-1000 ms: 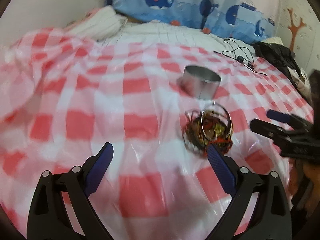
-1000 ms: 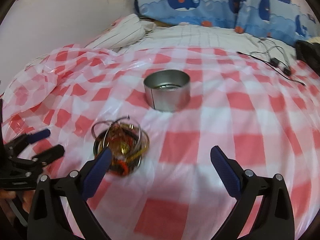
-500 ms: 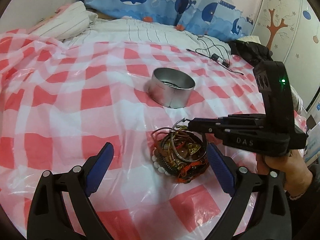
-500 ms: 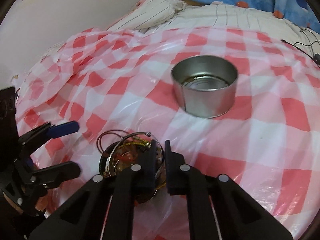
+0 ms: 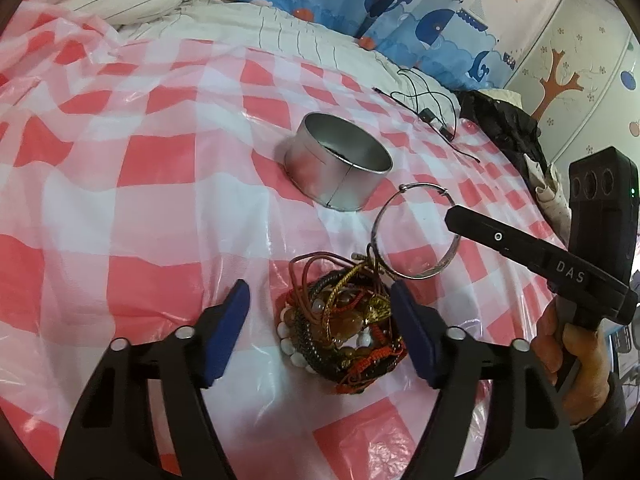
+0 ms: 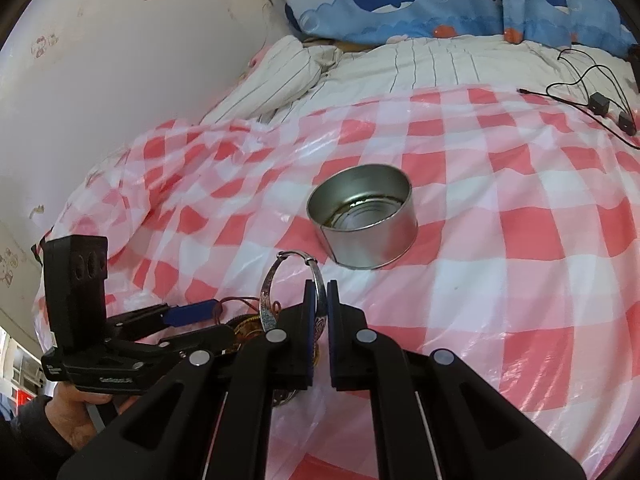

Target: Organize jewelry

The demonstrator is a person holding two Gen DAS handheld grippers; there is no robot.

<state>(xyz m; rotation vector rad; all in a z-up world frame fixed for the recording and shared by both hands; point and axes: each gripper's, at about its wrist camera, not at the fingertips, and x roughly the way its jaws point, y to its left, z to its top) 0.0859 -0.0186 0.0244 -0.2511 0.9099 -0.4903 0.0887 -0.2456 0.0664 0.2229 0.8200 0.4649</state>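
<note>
Right claw: the right claw (image 6: 318, 304) is clenched on the rim of a silver bangle (image 5: 414, 232), which stands tilted up off the heap, its lower edge near or touching the tangle.
Left claw: the left claw (image 5: 320, 332) is spread wide and grasps nothing; its blue pads sit on either side of the jewelry pile (image 5: 344, 332), just above it or resting on the cloth, I cannot tell which.
Jewelry pile: a knot of bead bracelets, red and brown cords and a gold-coloured piece lies on the red-checked plastic sheet (image 5: 160, 168) spread over the bed.
Tin: a round metal tin (image 6: 362, 216) stands upright beyond the pile, apart from it; it appears to hold no jewelry, only its own ribbed bottom showing.
Progress: early, by my reading. One bangle is being separated out and nothing has yet gone into the tin.
Left to do: carry the bangle over the tin and release it, then untangle the rest piece by piece; the cords look likely to snag and drag neighbours along.
</note>
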